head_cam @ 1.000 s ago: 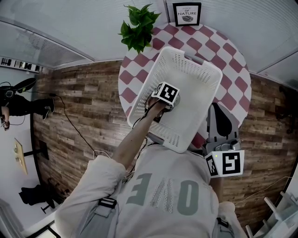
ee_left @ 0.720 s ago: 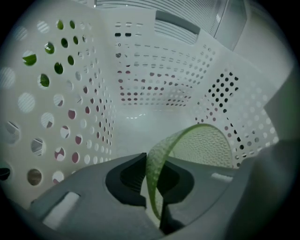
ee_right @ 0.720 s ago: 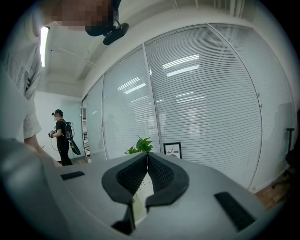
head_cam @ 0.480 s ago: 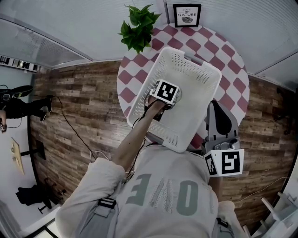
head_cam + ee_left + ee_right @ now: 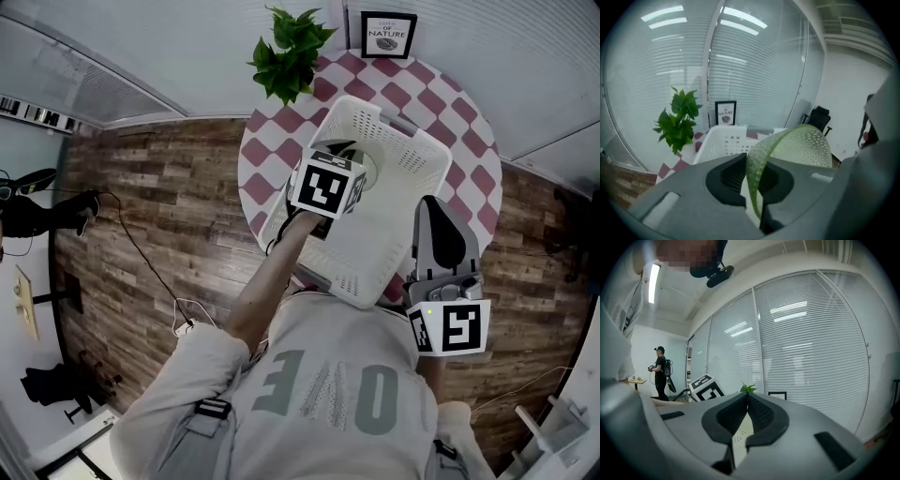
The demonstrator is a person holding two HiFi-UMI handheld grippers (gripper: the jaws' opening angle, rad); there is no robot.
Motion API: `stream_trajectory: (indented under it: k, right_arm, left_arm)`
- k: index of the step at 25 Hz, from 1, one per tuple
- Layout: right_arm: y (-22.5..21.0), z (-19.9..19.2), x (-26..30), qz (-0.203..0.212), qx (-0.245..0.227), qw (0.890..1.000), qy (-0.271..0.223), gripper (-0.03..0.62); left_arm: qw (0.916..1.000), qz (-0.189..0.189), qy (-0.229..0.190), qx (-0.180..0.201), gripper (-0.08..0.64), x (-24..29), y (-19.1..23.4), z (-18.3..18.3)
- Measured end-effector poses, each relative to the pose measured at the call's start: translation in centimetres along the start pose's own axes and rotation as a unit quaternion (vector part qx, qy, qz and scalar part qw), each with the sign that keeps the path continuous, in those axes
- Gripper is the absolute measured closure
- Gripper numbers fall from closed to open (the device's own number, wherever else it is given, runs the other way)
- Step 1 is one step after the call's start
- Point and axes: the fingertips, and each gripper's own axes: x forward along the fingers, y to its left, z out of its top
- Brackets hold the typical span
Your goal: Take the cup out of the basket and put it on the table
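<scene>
A person standing over a round red-and-white checked table (image 5: 459,122) holds a two-jaw gripper in each hand. The left gripper (image 5: 752,161) has its jaws closed almost fully on the thin wall of a pale green, dotted cup (image 5: 801,145), one jaw inside the rim and one outside. Seen from the head view, the cup sits just beyond the left gripper's marker cube (image 5: 326,185), over the open top of the white perforated basket (image 5: 375,253) and not on the table. From the left gripper view, the basket's far wall shows behind and below the cup.

The basket stands on the near part of the table, its long side running from near right to far left. The right gripper (image 5: 747,404) is at the basket's near right edge, pointing away from the person. Its jaws meet at the tips, pressed on a strip of white perforated plastic that appears to be the basket's rim.

A green potted plant (image 5: 291,52) stands at the table's far left edge, and a small framed picture (image 5: 387,33) is just to its right against the blinds. The floor (image 5: 169,206) around the table is wood plank. Another person (image 5: 660,371) stands far off at the left of the right gripper view.
</scene>
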Motion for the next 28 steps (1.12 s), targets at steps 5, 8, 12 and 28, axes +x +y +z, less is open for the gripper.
stream_trajectory:
  k: [5,8,12,28]
  right_arm:
    - [0.4,0.3,0.1,0.004,-0.005,1.0,-0.001,0.581]
    - [0.5,0.5,0.0,0.003,-0.004,1.0,-0.004,0.581]
    - [0.8,1.3,-0.2,0.005,-0.007,1.0,-0.012,0.581]
    - [1.3,4.5,-1.8,-0.002,-0.002,0.996,-0.084,0.581]
  left_arm:
    - [0.9887,0.017,-0.148,0.016,0.538,-6.1,-0.5,7.1]
    - [0.9708,0.034,-0.235,0.035,0.538,-10.1,-1.0,10.4]
    - [0.9445,0.057,-0.318,0.06,0.538,-14.8,-1.9,12.4]
    - [0.8758,0.093,-0.464,0.095,0.538,-23.7,-5.4,8.7]
